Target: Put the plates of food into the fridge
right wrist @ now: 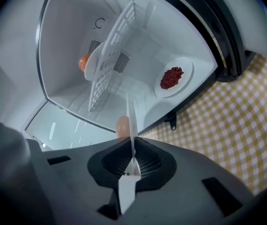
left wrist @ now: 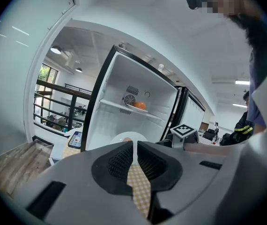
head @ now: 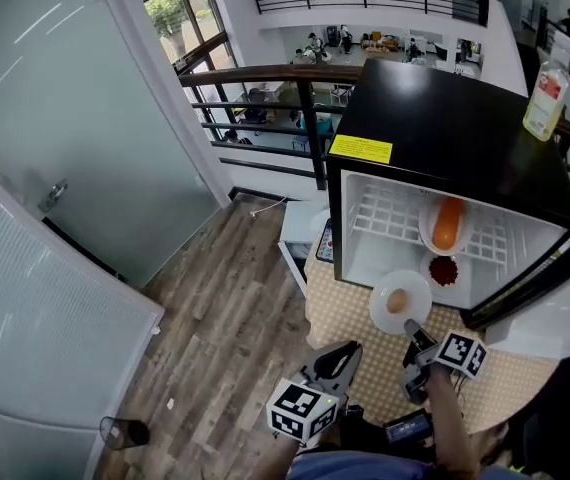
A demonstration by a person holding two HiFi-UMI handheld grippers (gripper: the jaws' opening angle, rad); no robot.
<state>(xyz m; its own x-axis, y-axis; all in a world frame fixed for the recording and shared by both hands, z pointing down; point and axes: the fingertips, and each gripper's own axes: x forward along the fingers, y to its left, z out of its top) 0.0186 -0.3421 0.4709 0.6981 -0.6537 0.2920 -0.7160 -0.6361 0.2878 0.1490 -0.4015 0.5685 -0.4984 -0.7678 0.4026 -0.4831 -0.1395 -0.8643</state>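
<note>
A small fridge (head: pixel 445 128) stands open on the checked table. On its wire shelf (right wrist: pixel 112 55) lies a plate with an orange sausage (head: pixel 446 224), and on its floor a plate of dark red food (head: pixel 443 271). My right gripper (head: pixel 412 330) is shut on the near rim of a white plate (head: pixel 400 303) with a pale brown round piece of food, held just in front of the opening. The right gripper view shows this plate edge-on (right wrist: pixel 129 116) between the jaws. My left gripper (head: pixel 350 351) hovers to the left, shut and empty (left wrist: pixel 134 146).
The fridge door (head: pixel 525 288) swings out to the right. A bottle of yellow liquid (head: pixel 546 100) stands on the fridge top. A phone (head: pixel 324 240) lies on the table's left edge. The yellow checked cloth (head: pixel 365 358) covers the table; wooden floor and a railing lie to the left.
</note>
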